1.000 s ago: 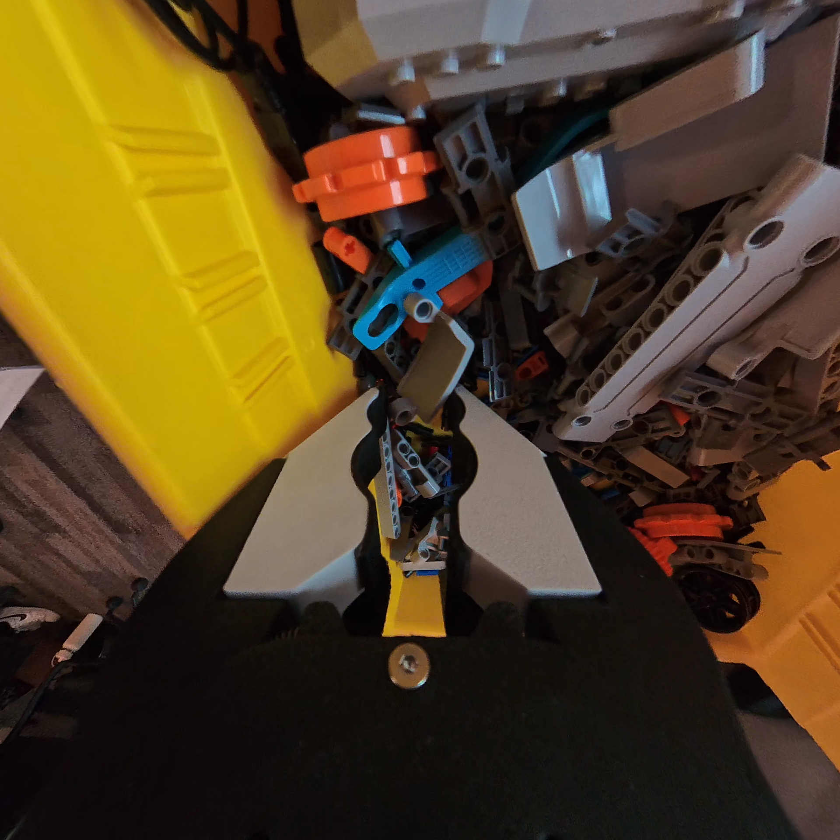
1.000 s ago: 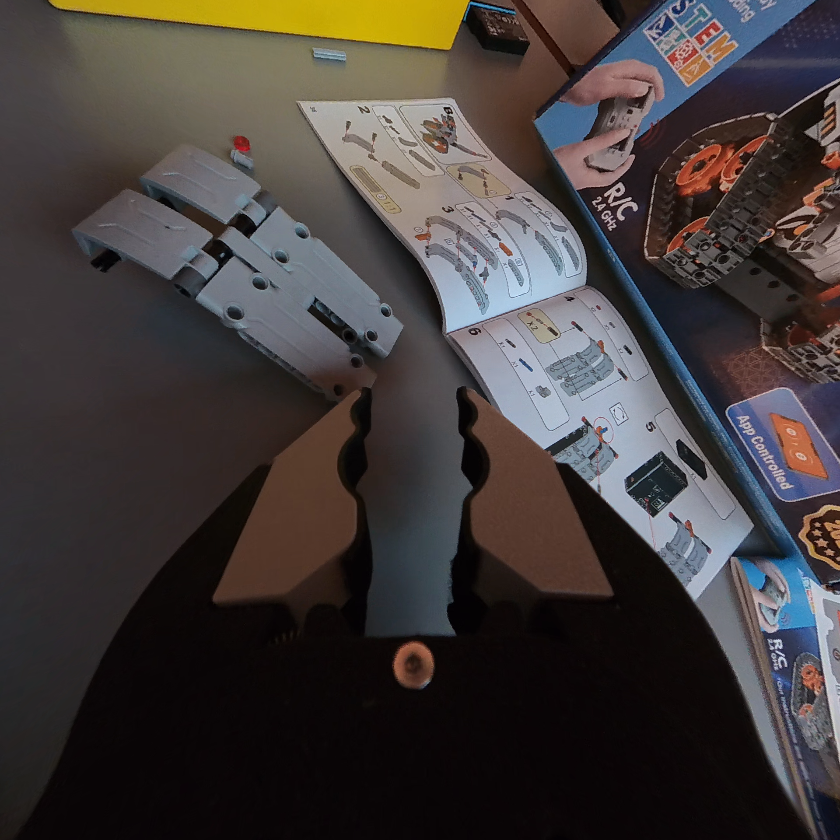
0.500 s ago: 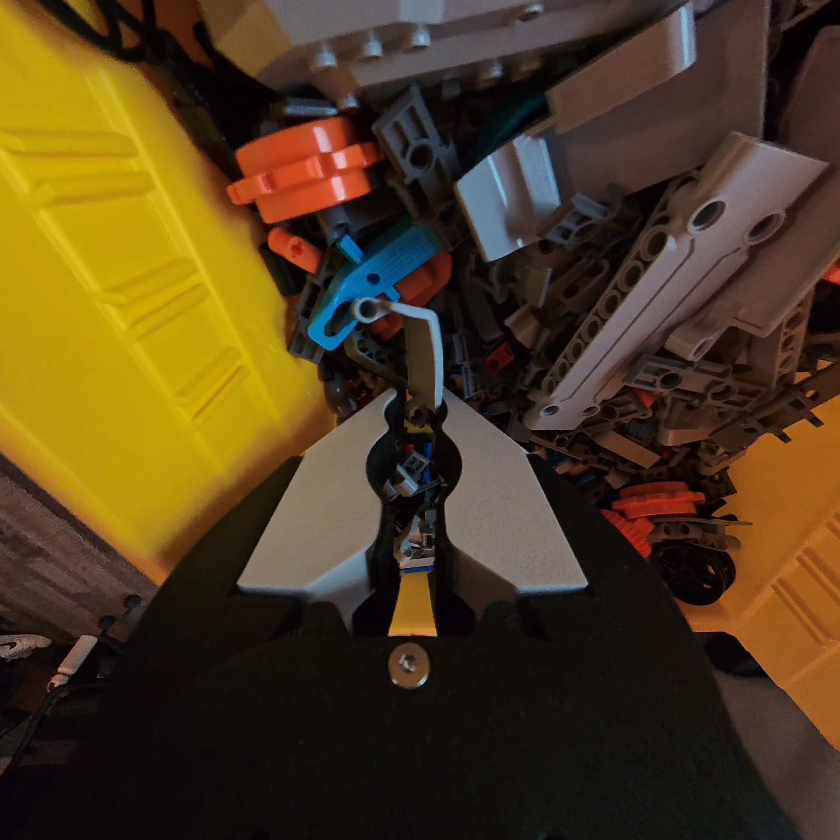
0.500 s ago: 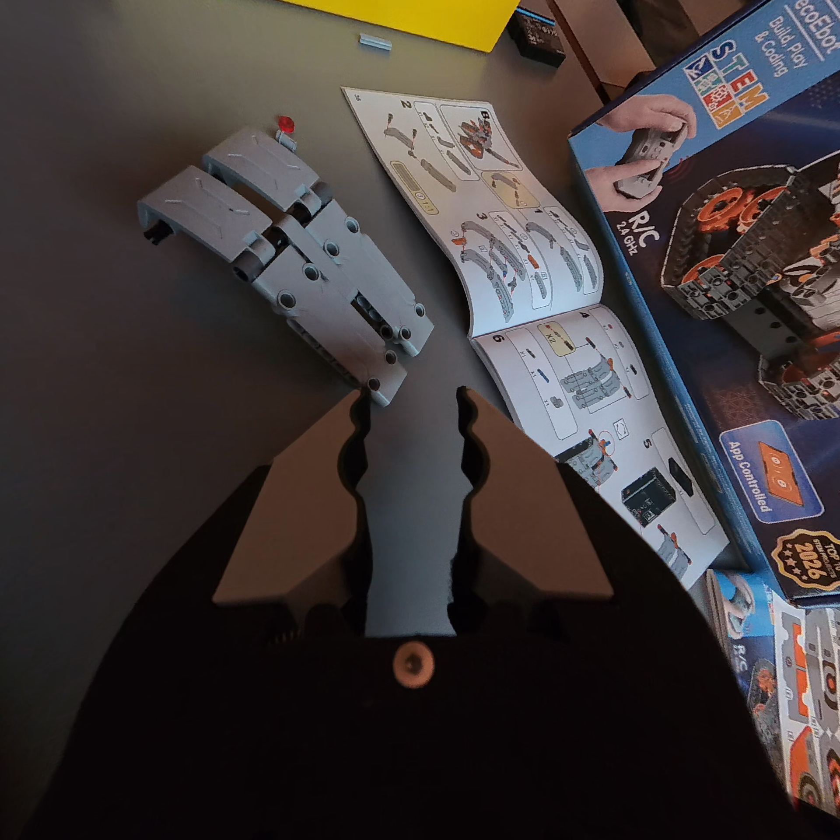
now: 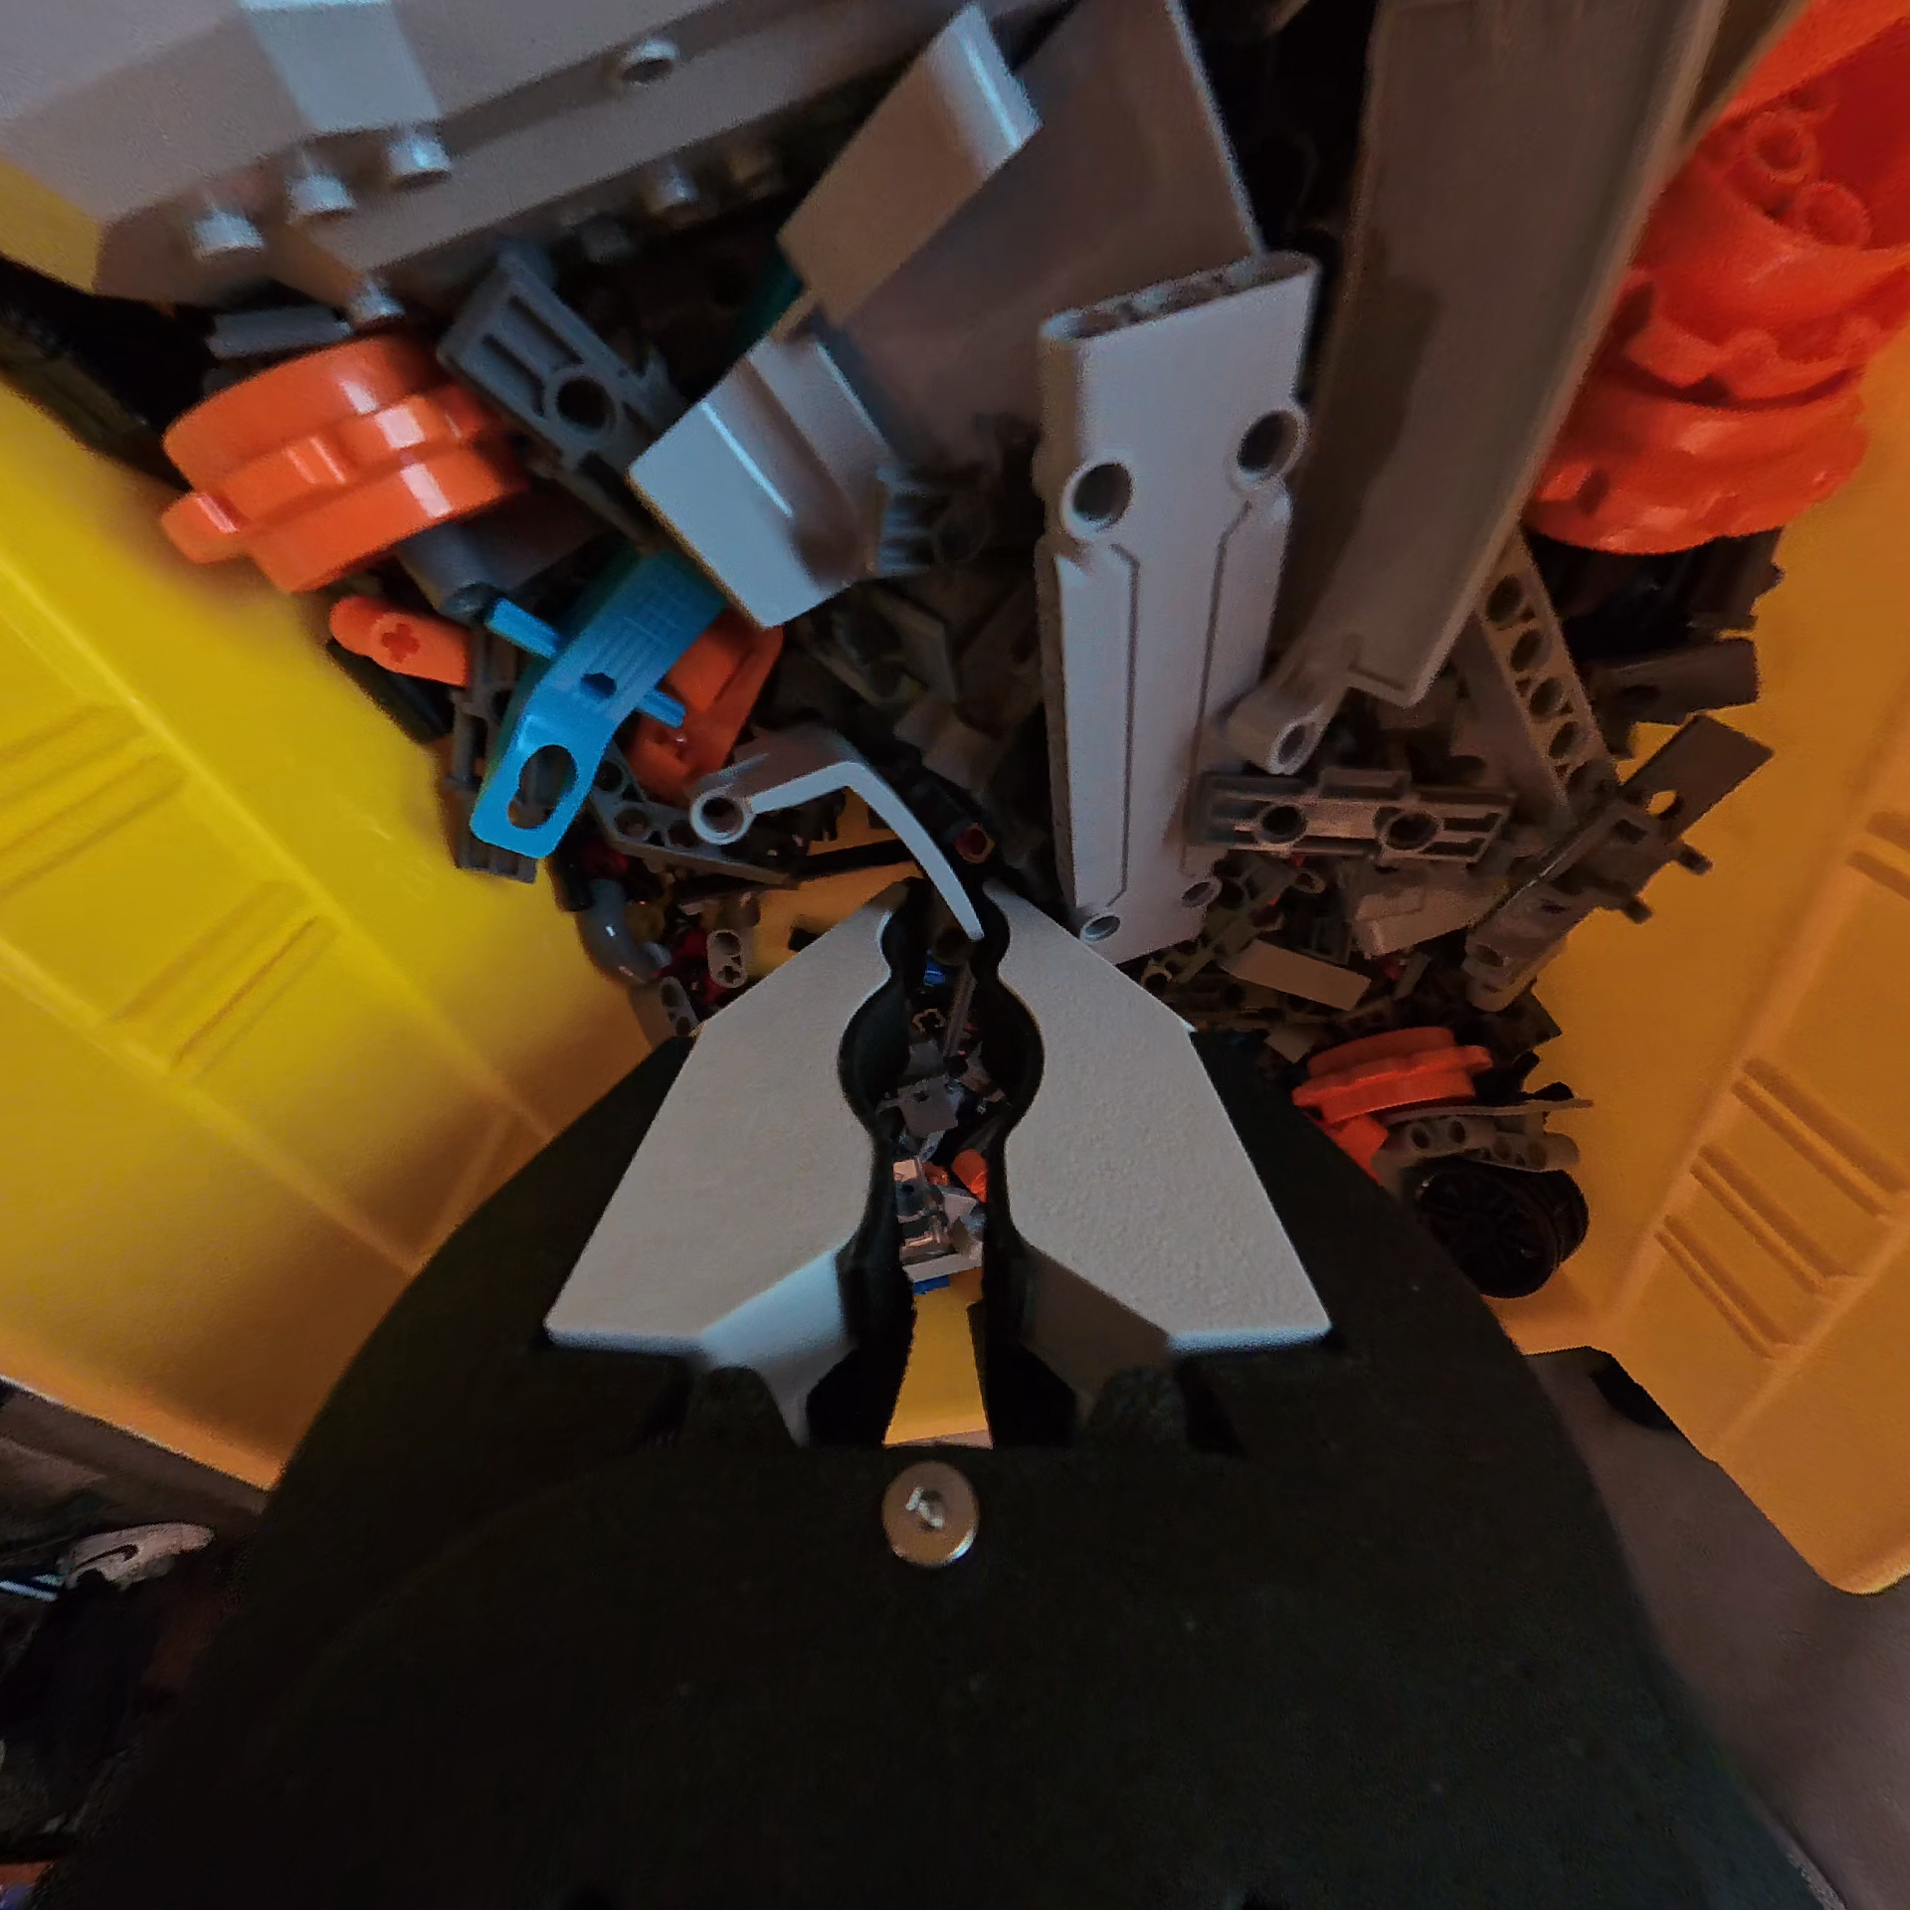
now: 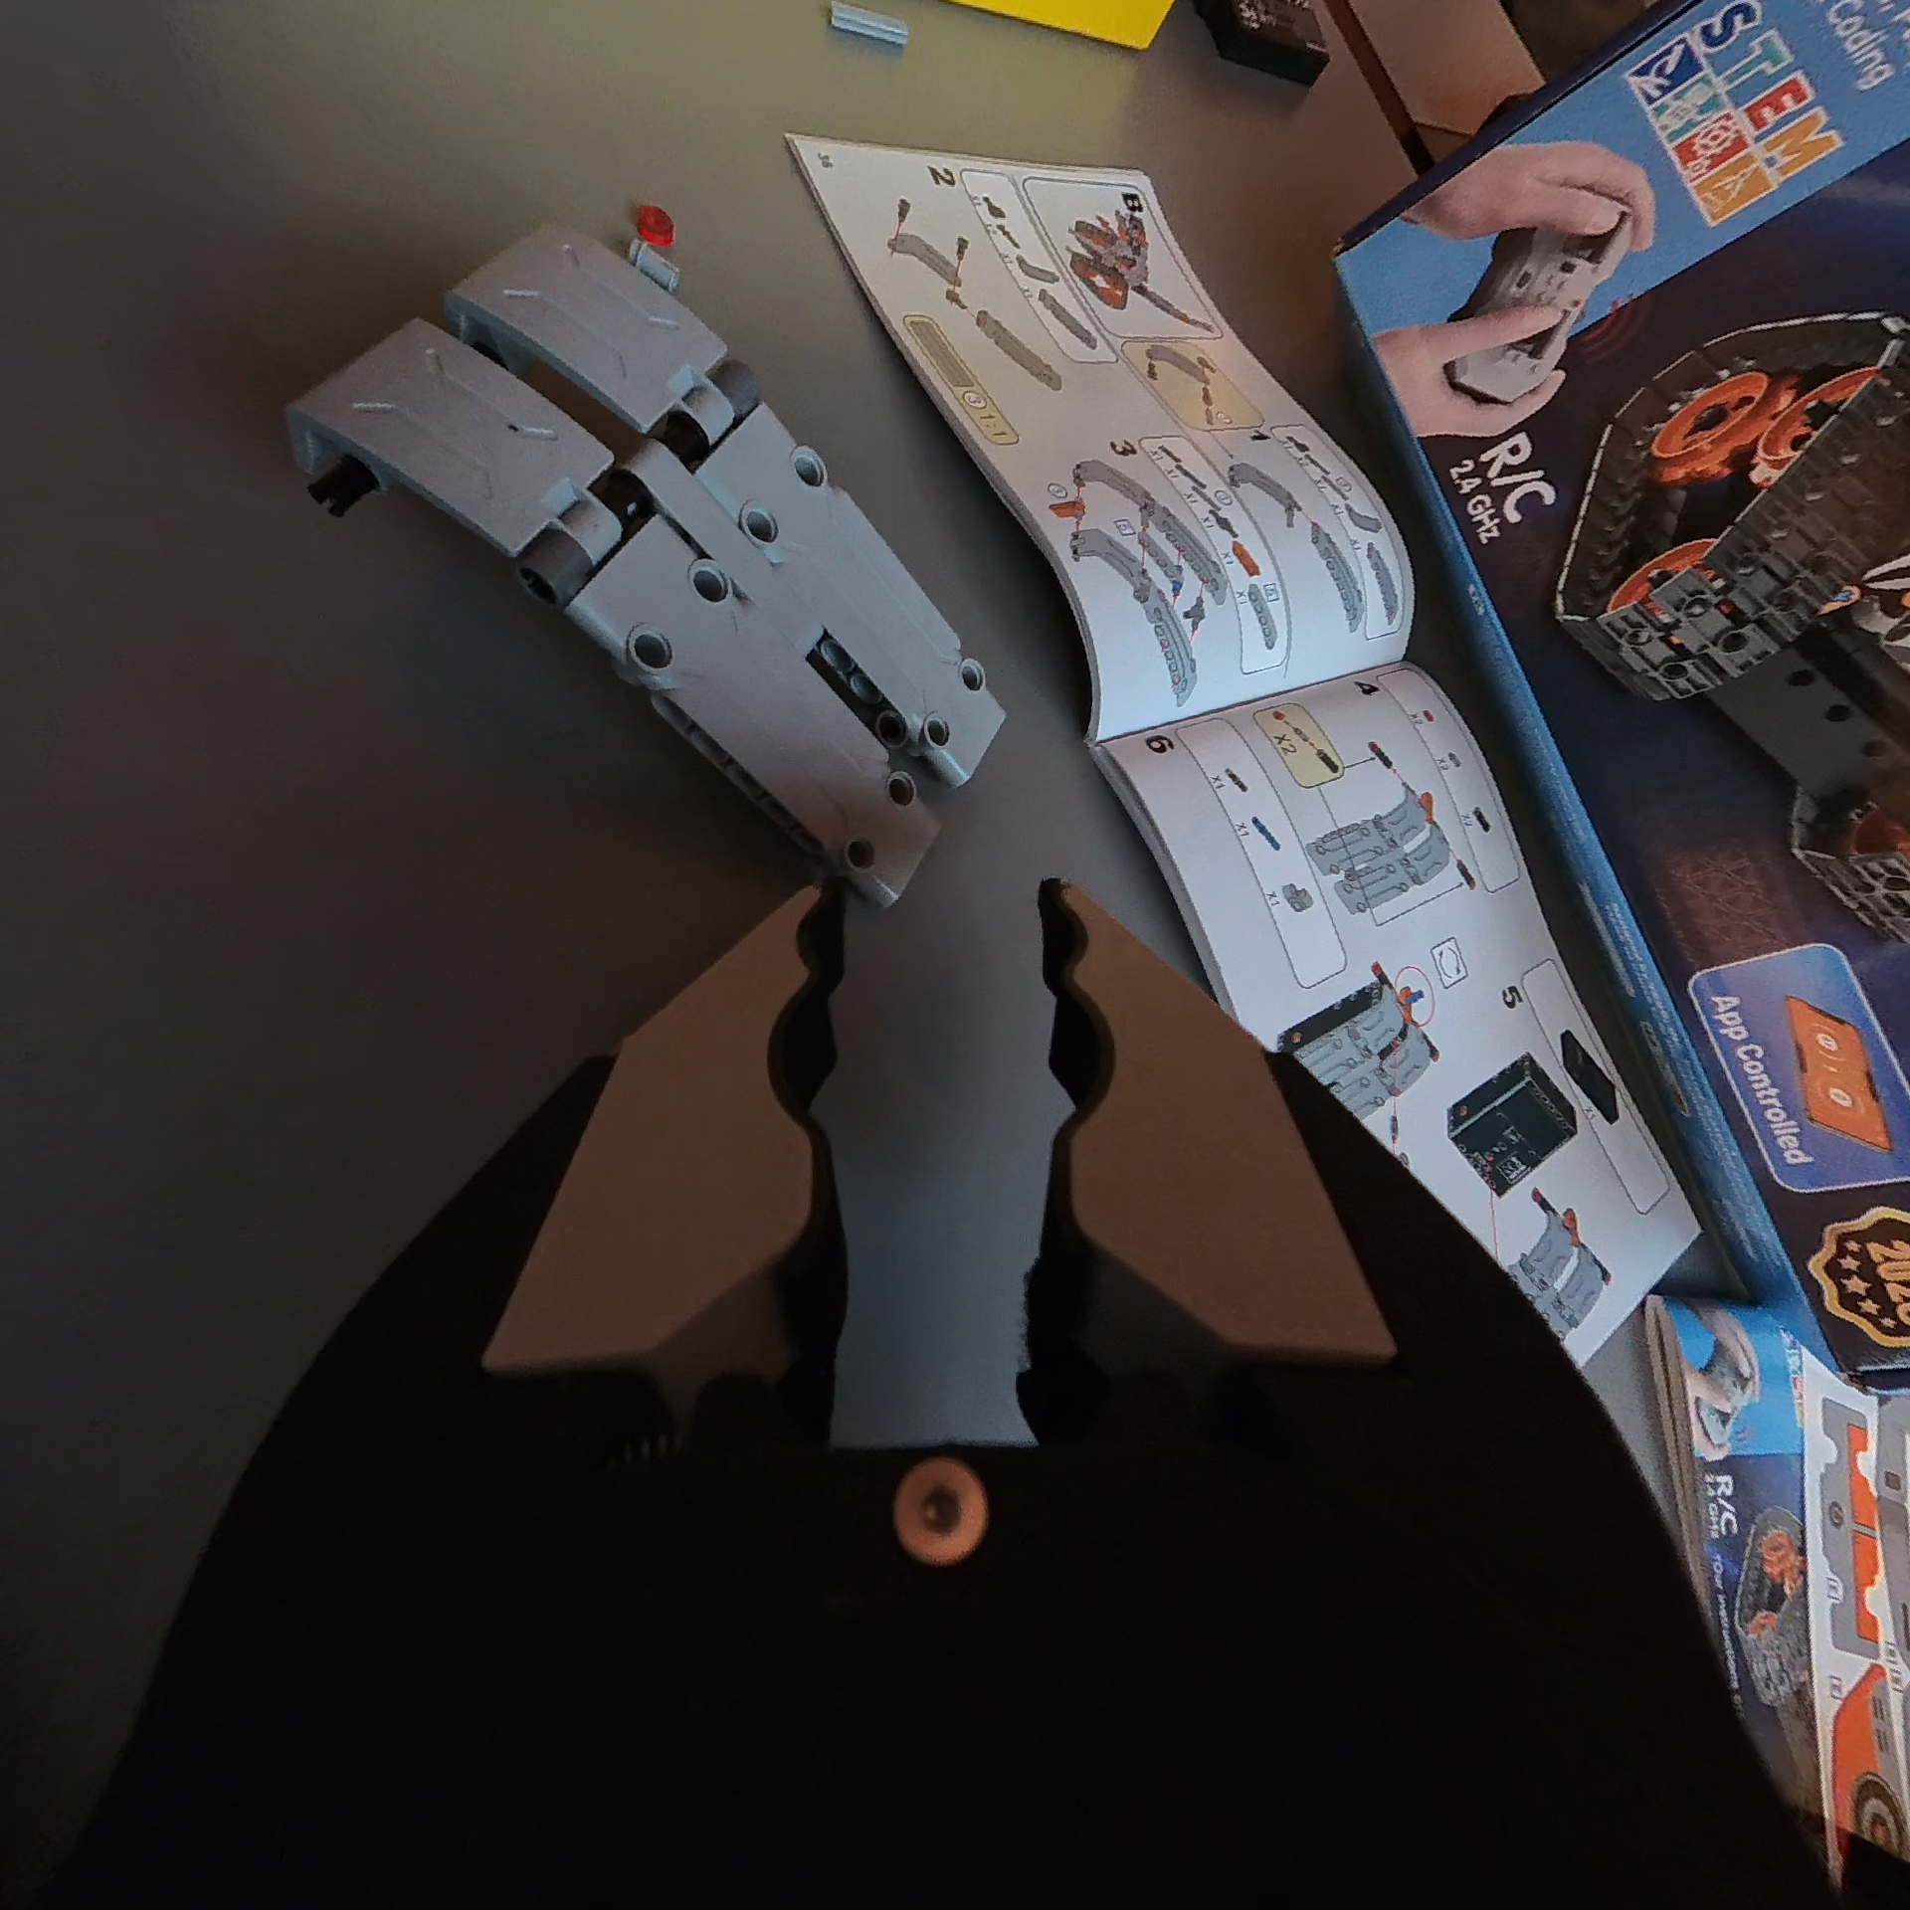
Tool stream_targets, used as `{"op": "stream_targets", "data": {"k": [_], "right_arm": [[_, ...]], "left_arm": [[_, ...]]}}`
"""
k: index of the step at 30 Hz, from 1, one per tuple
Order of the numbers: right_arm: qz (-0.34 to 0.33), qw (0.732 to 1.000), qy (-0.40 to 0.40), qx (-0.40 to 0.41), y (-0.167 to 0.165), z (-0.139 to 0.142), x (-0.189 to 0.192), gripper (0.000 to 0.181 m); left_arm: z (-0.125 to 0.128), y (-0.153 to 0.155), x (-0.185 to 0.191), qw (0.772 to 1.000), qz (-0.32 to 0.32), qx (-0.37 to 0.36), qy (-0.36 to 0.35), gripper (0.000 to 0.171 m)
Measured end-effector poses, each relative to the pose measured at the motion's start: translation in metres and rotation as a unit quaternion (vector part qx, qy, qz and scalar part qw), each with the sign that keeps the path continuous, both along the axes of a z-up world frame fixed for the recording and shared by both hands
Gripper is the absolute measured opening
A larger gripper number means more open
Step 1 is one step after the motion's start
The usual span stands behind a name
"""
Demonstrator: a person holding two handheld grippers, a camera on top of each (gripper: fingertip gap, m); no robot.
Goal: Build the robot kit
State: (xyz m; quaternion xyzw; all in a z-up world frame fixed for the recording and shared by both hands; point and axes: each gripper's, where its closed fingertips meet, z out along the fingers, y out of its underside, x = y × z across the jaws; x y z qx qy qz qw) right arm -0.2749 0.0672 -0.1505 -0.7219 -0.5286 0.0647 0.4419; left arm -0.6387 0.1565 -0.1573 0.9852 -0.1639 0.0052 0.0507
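Note:
My left gripper (image 5: 956, 910) is shut on a thin curved grey panel piece (image 5: 827, 791), pinched by its lower end at the fingertips, above a yellow bin (image 5: 258, 930) full of loose building pieces. A blue curved piece (image 5: 579, 724) and an orange wheel hub (image 5: 331, 465) lie just left of it. A long light-grey panel (image 5: 1158, 620) lies to the right. My right gripper (image 6: 941, 904) is open and empty, low over a grey table (image 6: 258, 1034). Its left fingertip is close to the near end of a grey panel assembly (image 6: 661, 548).
An open instruction booklet (image 6: 1240, 672) lies right of the assembly. A blue product box (image 6: 1705, 620) fills the right side. A small red round stud (image 6: 651, 222) and a small grey bar (image 6: 866, 23) lie beyond the assembly. Another orange hub (image 5: 1385, 1085) and a black tyre (image 5: 1499, 1230) lie in the bin. One gripper's finger ends stand about 40 centimetres off the other's. It is some 10 centimetres from my left tips to the orange wheel hub (image 5: 331, 465).
My left gripper closed on the curved grey piece and lifted it, turning right across the pile. My right gripper moved toward the grey assembly, which now sits nearer its fingertips.

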Motion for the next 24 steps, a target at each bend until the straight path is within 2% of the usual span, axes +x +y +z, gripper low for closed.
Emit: {"op": "stream_targets", "data": {"k": [8,11,14,16,24], "right_arm": [[0.001,1.0,-0.002,0.001,0.0,-0.001,0.0,0.037],[0.003,1.0,-0.001,0.001,-0.001,0.0,-0.001,0.037],[0.003,1.0,0.0,0.004,0.0,0.0,-0.001,0.037],[0.003,1.0,0.004,0.006,0.001,0.002,-0.002,0.037],[0.001,1.0,0.012,-0.004,0.003,-0.001,-0.003,0.037]], "left_arm": [[0.004,-0.008,0.02,0.999,-0.036,-0.011,-0.04,0.004],[0.017,-0.001,0.018,0.998,-0.009,0.025,-0.053,0.004],[0.04,0.017,-0.005,0.993,0.043,0.102,-0.027,0.006],[0.046,0.018,-0.02,0.991,0.056,0.118,0.002,0.006],[0.022,0.018,-0.049,0.99,0.024,0.076,0.113,0.004]]}}
